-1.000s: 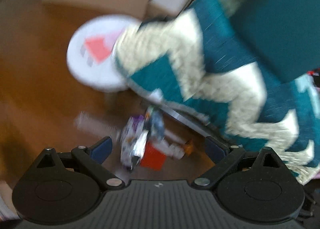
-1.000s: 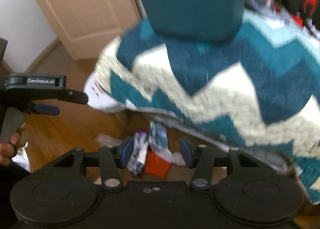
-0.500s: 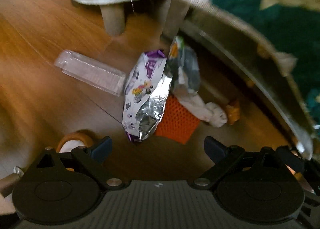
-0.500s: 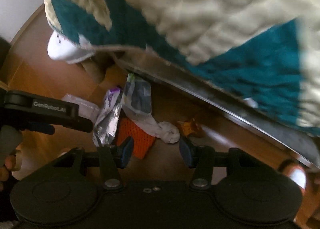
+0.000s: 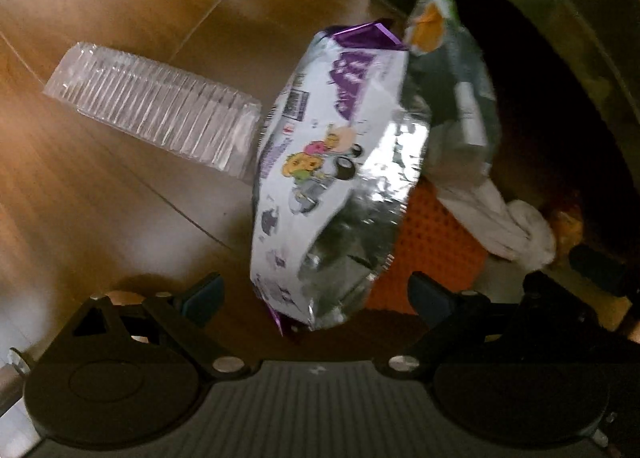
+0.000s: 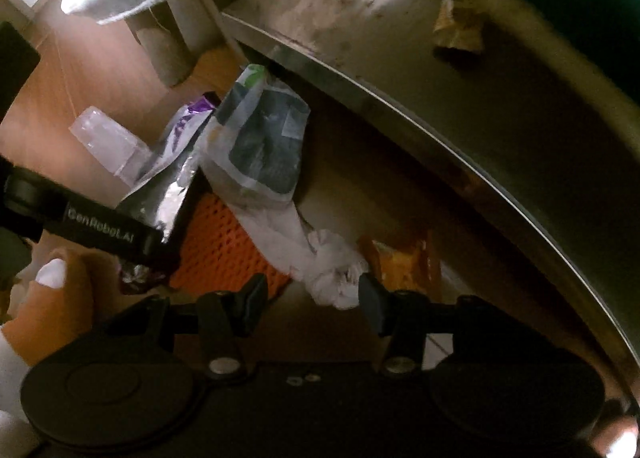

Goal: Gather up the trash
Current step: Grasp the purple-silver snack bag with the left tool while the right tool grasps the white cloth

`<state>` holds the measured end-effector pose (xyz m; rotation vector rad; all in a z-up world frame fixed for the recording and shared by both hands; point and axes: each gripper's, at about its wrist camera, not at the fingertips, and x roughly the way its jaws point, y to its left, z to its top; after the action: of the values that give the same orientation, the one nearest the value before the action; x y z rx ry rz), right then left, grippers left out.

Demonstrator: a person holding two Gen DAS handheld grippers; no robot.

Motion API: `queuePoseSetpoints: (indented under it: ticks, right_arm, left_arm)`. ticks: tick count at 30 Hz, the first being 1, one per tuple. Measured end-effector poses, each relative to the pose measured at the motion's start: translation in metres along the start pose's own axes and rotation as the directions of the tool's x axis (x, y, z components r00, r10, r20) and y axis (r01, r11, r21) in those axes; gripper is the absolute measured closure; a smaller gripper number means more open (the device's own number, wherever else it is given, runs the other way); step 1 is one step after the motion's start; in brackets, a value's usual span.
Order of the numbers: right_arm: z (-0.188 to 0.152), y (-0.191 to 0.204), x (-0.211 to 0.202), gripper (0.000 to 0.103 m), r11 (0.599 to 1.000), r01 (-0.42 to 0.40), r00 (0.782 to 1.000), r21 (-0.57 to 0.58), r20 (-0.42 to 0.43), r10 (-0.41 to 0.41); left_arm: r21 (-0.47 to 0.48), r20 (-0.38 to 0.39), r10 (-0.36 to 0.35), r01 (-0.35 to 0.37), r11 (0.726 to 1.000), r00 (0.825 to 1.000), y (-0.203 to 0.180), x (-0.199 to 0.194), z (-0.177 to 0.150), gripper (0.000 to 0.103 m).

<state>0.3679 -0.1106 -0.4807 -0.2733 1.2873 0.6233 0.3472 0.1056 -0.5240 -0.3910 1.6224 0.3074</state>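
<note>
My left gripper (image 5: pixel 316 300) is wide open over the snack bag (image 5: pixel 332 185) on the floor (image 5: pixel 100 185). My right gripper (image 6: pixel 312 300) is wide open around a white wad (image 6: pixel 334 276), maybe tissue, holding nothing.

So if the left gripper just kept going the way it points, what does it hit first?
Most likely the foil snack bag. The open left gripper has the bag's lower end between its fingers, not touching, with the orange mesh beside it. Depth is hard to judge.
</note>
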Motion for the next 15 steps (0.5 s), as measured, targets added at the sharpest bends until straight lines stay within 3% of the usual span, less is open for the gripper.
queuePoseSetpoints:
  ticks: [7, 11, 15]
  right_arm:
    - [0.011, 0.001, 0.028, 0.053, 0.999, 0.027, 1.000, -0.032, -0.012, -0.027]
    - [0.013, 0.002, 0.036, 0.051, 0.997, 0.039, 0.999, -0.060, -0.015, -0.040]
    - [0.013, 0.007, 0.042, 0.051, 0.992, 0.066, 0.997, -0.107, -0.019, -0.069]
  left_arm:
    - [0.011, 0.001, -0.008, 0.008, 1.000, 1.000, 0.001, 0.022, 0.003, 0.005]
    - [-0.002, 0.004, -0.029, 0.029, 1.000, 1.000, 0.005, 0.028, 0.003, 0.024]
    - [-0.015, 0.017, -0.062, 0.062, 0.998, 0.998, 0.006, 0.031, 0.006, 0.034]
